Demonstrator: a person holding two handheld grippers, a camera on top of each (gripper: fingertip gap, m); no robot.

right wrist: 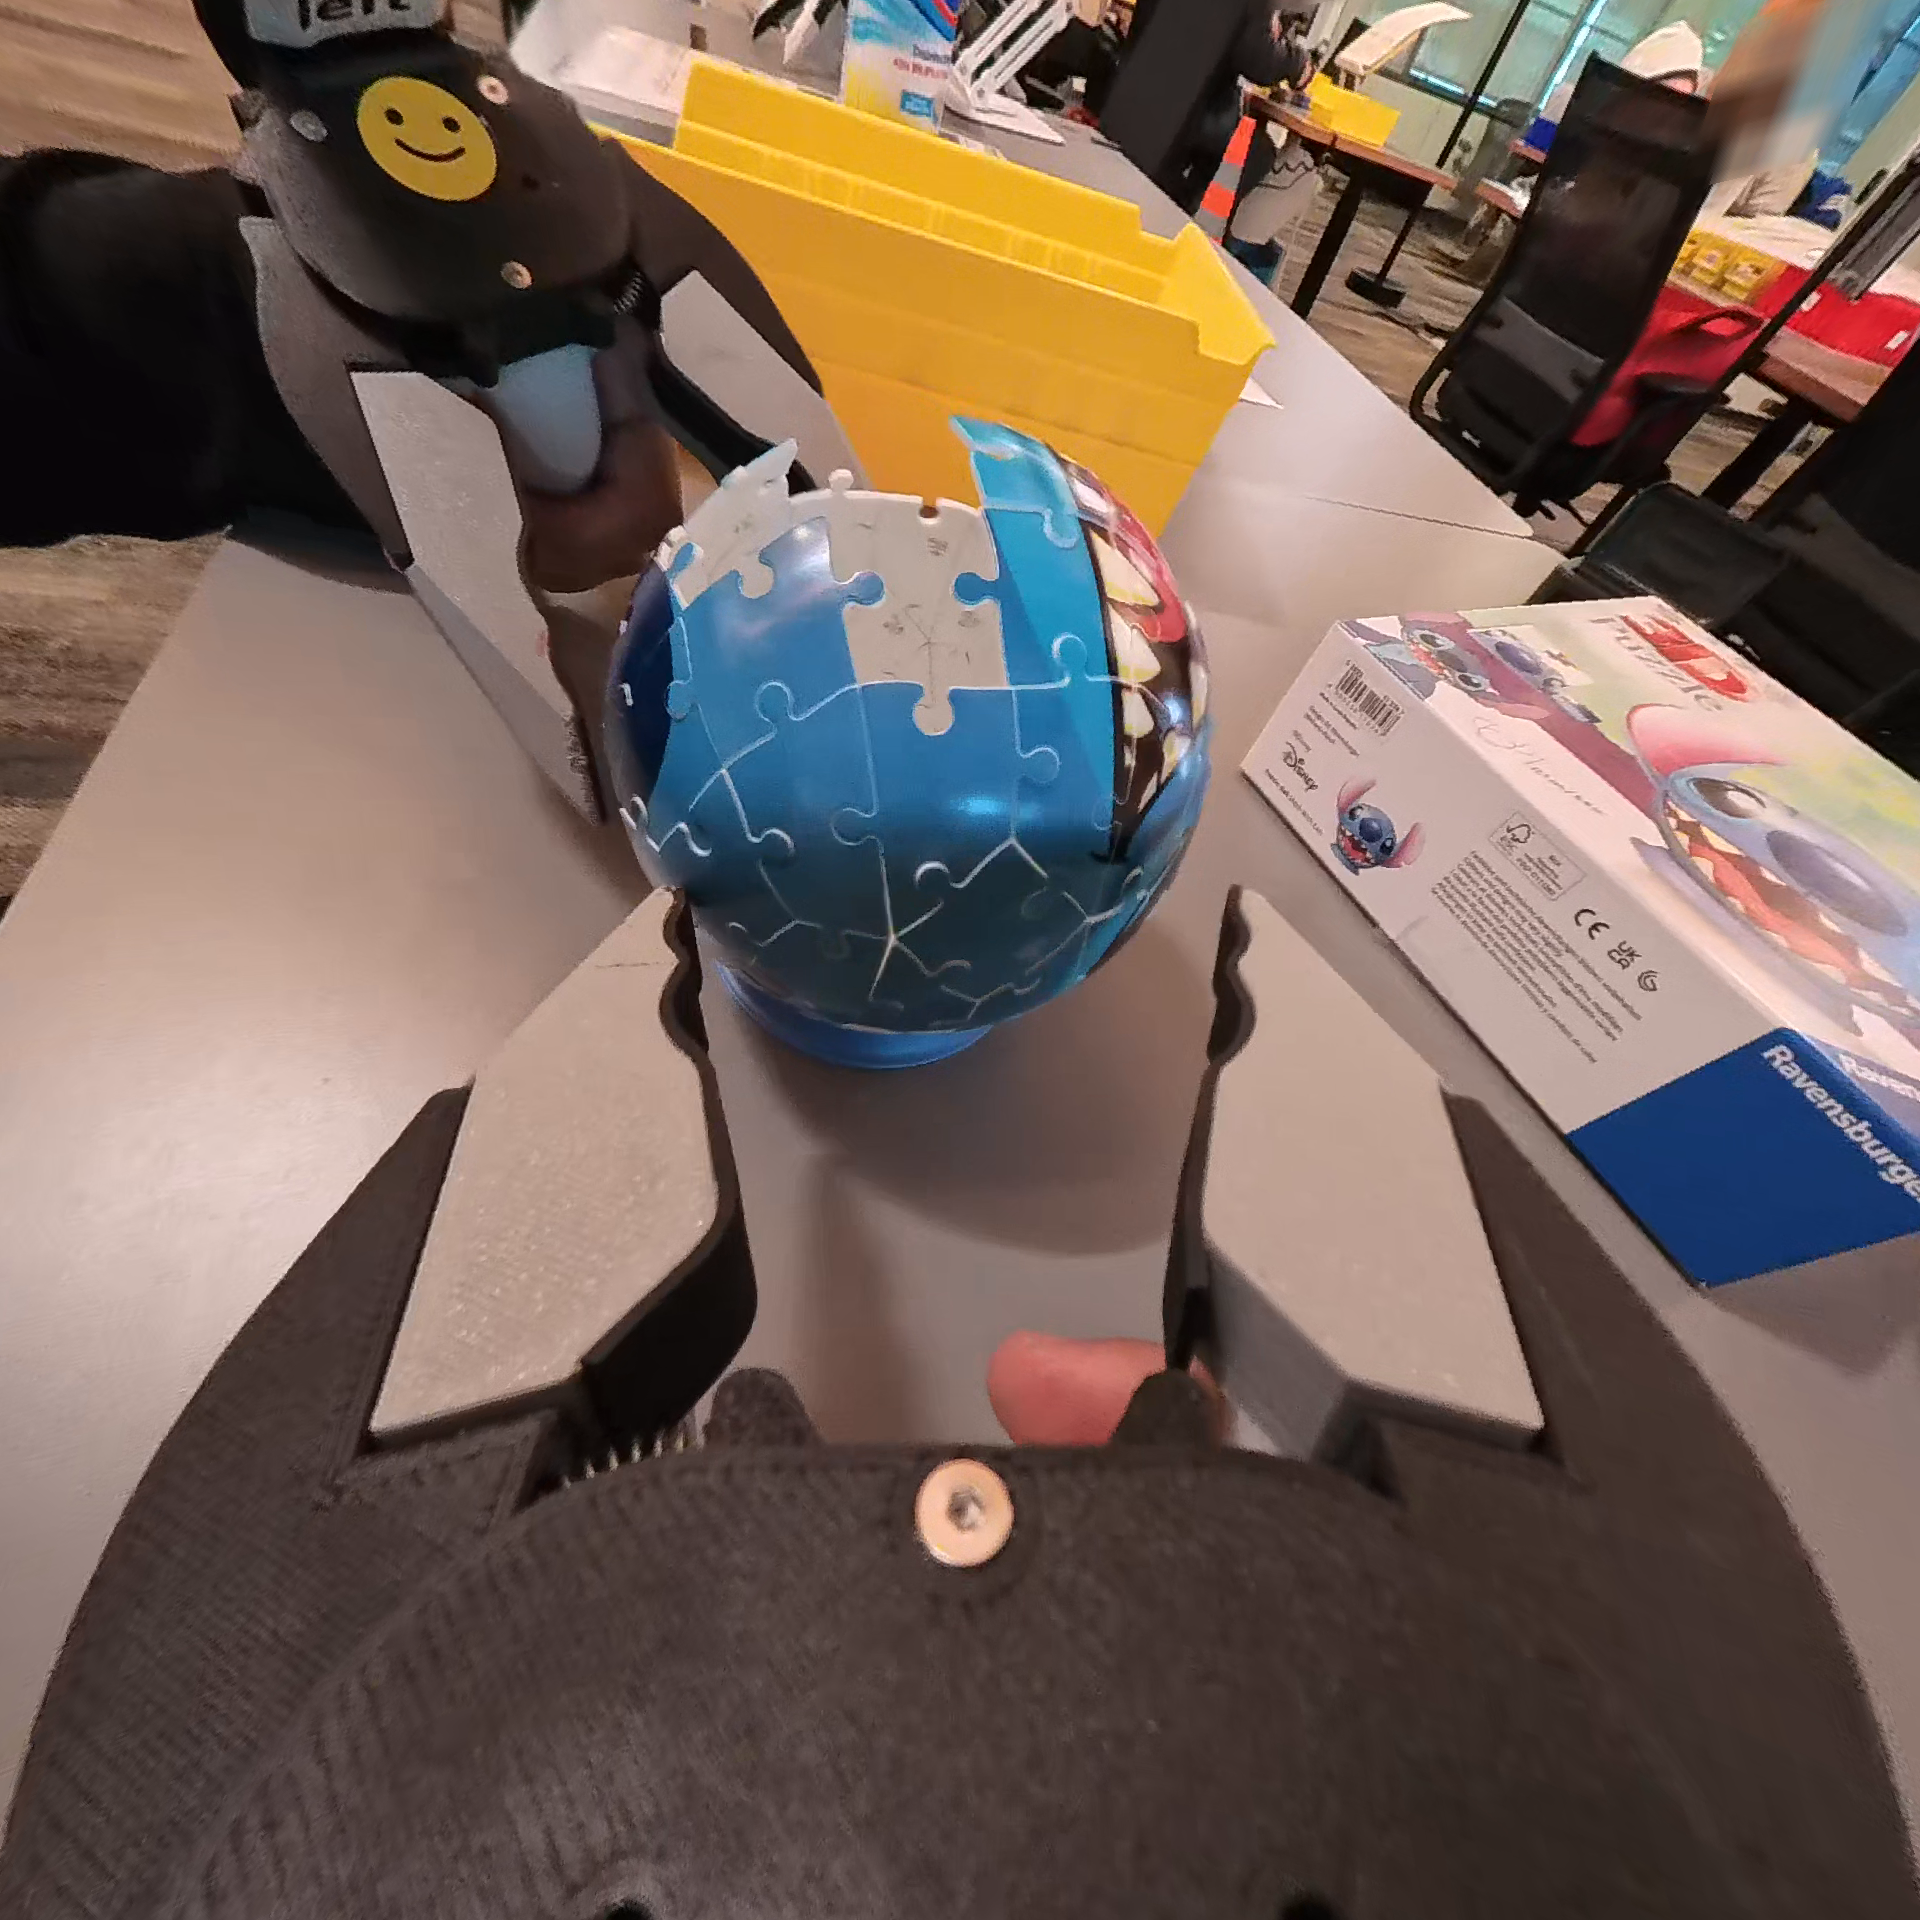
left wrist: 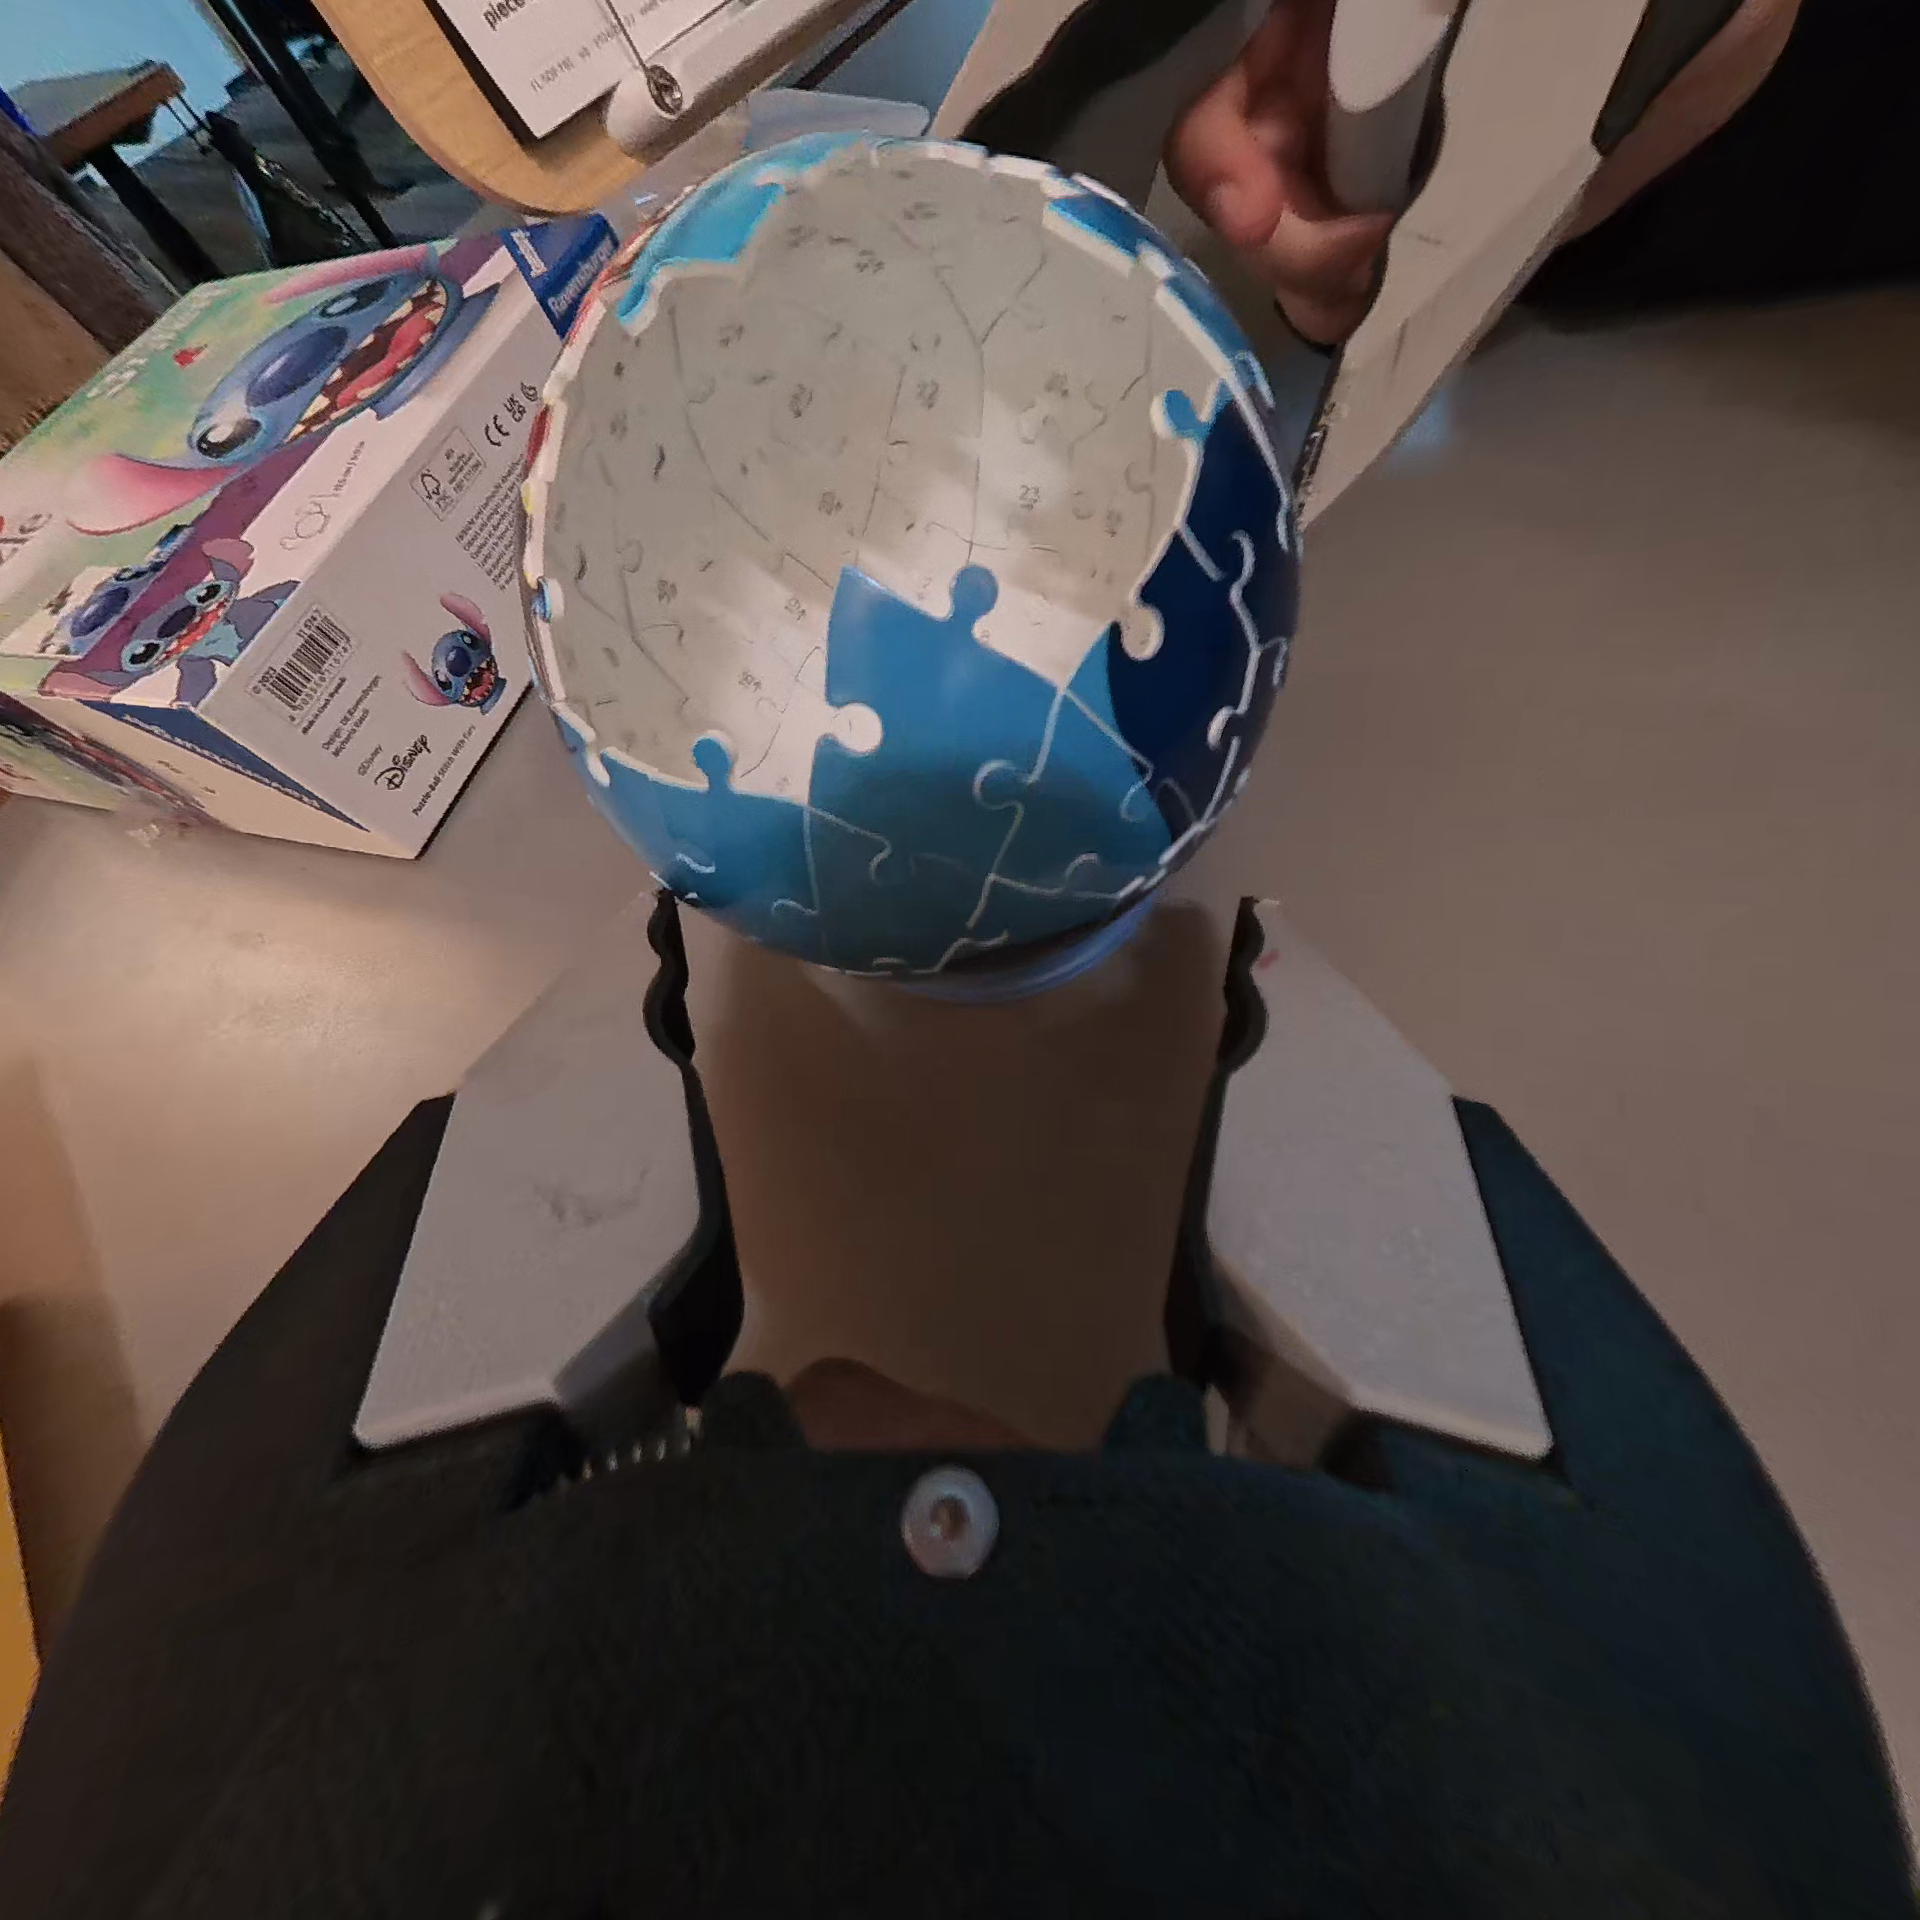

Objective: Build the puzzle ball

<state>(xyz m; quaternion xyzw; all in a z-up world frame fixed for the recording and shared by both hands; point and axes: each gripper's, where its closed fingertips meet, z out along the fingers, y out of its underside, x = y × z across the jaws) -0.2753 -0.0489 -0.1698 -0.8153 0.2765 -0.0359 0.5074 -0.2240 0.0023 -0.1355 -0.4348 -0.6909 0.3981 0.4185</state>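
A partly built blue puzzle ball [left wrist: 914, 582] stands on a blue ring base on the grey table [left wrist: 1558, 831]. A large gap in its shell shows the white numbered backs of the pieces inside. It also shows in the right wrist view [right wrist: 904, 790], with the gap at its top. My left gripper [left wrist: 956, 914] is open and empty, its tips just in front of the ball's base. My right gripper [right wrist: 951, 925] is open and empty, its tips either side of the ball's lower part, not touching it. The left gripper also shows beyond the ball in the right wrist view [right wrist: 499, 623].
The white and blue puzzle box [left wrist: 270, 582] lies left of the ball, and right of it in the right wrist view [right wrist: 1621, 894]. A yellow plastic bin [right wrist: 966, 301] stands behind the ball. Chairs and other tables stand farther back.
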